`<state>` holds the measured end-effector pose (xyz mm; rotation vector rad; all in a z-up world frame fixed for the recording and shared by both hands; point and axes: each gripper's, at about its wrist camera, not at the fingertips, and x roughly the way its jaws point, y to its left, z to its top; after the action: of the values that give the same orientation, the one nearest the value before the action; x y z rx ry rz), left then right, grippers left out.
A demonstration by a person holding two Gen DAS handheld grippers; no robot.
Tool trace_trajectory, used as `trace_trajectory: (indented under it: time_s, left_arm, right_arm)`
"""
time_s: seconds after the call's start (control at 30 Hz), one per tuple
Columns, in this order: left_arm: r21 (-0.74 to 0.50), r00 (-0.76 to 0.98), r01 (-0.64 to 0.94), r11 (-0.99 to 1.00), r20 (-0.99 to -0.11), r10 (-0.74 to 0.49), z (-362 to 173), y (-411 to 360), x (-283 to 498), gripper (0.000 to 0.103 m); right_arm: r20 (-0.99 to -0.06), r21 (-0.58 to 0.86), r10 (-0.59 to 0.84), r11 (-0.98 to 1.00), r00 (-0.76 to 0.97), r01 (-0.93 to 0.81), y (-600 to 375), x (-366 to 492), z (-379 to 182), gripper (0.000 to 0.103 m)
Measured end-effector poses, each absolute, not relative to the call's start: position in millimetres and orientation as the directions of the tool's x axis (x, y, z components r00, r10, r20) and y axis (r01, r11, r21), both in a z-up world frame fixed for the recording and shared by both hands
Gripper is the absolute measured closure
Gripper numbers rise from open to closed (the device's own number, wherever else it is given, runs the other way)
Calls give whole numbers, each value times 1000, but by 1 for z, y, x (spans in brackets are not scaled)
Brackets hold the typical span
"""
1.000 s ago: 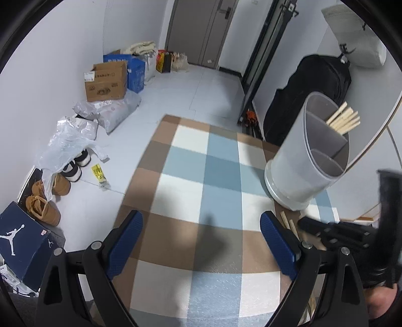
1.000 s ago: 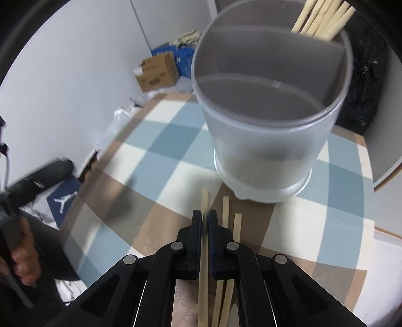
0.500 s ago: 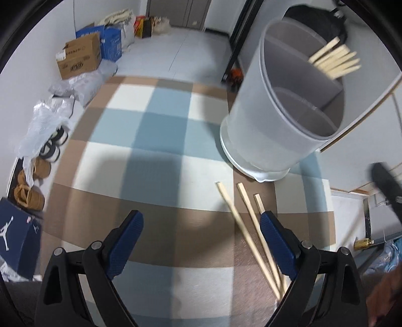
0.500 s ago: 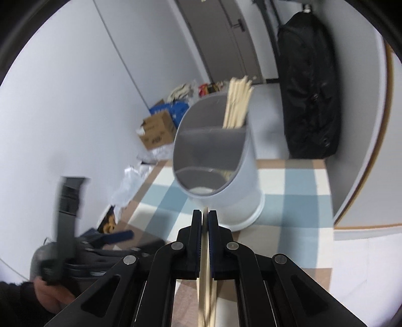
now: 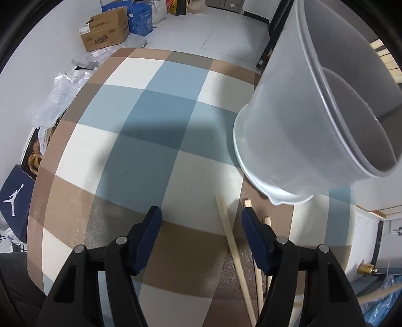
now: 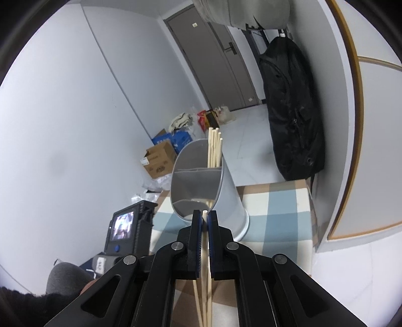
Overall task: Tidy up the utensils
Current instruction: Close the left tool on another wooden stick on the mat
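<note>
Your right hand-held gripper (image 6: 205,221) is clamped on one pale wooden chopstick (image 6: 204,249); its tip pokes just past the blue pads, pointing at the holder (image 6: 226,198). The holder is a grey translucent cylinder with internal dividers, standing on the checked cloth (image 6: 276,201) of the bench. A bundle of chopsticks (image 6: 214,148) stands upright in its far compartment; the near compartments look bare, though their bottoms are partly hidden.

Your left hand-held gripper (image 5: 201,221) is wide open and holds nothing. Three loose sticks (image 5: 232,241) lie on the cloth (image 5: 150,125) near its right finger: one runs between the fingers, the other two are partly hidden behind the right pad (image 5: 253,234). The holder (image 5: 301,120) sits just far-right of them.

Against the earlier frames: your right gripper has lifted off the bench with the stick, so the holder now looks smaller and lower in its view. Your left has closed in on the loose sticks, with the holder filling its upper right.

Around: the left gripper's screen unit (image 6: 124,231) sits low left in the right view, near the bench edge. A black bag (image 6: 291,113) hangs far right against the wall, with a door (image 6: 213,57) behind. Cardboard box (image 5: 105,32), blue box (image 5: 140,15), plastic bags (image 5: 60,93) and a shoebox (image 5: 15,198) are on the floor to the left.

Nothing lies between the held stick's tip and the holder's rim.
</note>
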<state>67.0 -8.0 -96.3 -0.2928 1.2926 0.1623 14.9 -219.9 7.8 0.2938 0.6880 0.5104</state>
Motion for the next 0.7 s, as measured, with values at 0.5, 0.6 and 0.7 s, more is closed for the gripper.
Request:
trace_trajectory:
  time_s: [0.5,0.6,0.7]
  left_arm:
    - [-123,324,-285,951,-946,-26,-92,-3,63,101]
    - [-165,372,-277,947,-927,-53,-85,0,62,101]
    - [-218,450,-265,939,-890,-79,-68,1,57,101]
  right_arm:
    - [-507,436,537,835,675,-337,-231,13,10,99]
    - [-510,433,531,838,677,-332,-232,13,8,99]
    - [-512,429,526,842,679,-328,-231,14,8,99]
